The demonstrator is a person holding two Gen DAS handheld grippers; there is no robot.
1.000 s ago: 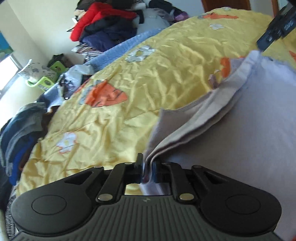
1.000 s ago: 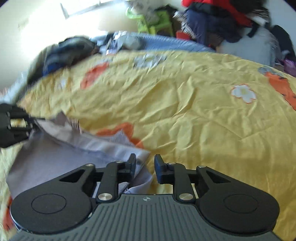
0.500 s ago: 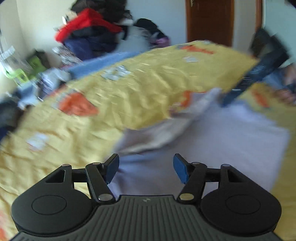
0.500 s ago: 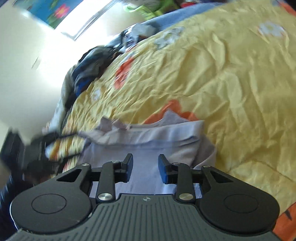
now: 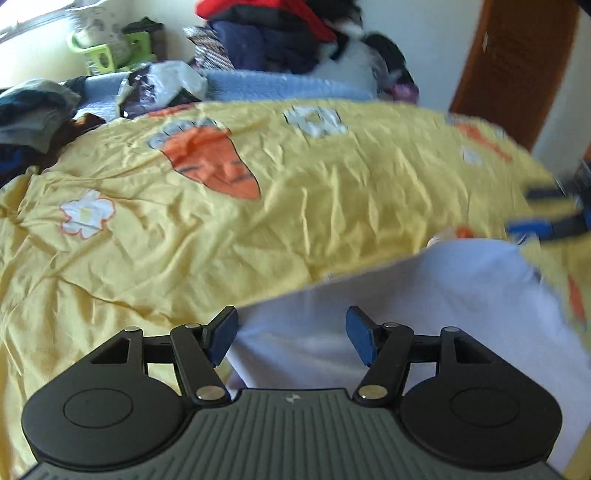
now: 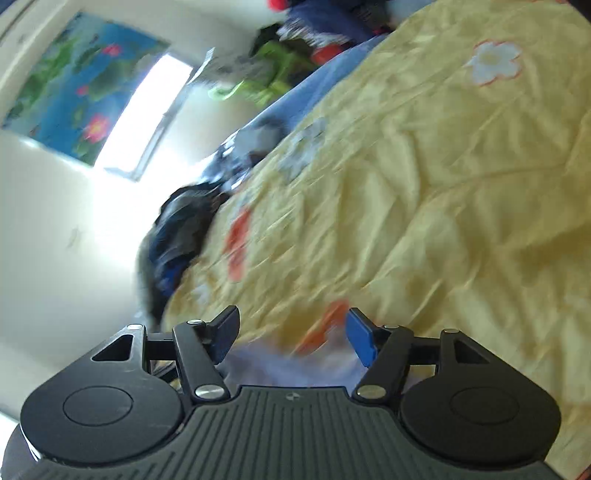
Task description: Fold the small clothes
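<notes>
A pale lilac-grey folded garment lies flat on the yellow carrot-print bedspread. My left gripper is open and empty, just above the garment's near left edge. My right gripper is open and empty; a blurred strip of the garment shows under its jaws. The right gripper also shows blurred at the right edge of the left wrist view, beyond the garment's far corner.
A heap of red, navy and black clothes lies at the far end of the bed. Dark folded clothes sit at the left edge. A green stool, a brown door and a window are around.
Both grippers let go of the garment's edges and opened wide. The garment now lies flat and folded. Both grippers have swung away, the right one tilting toward the window.
</notes>
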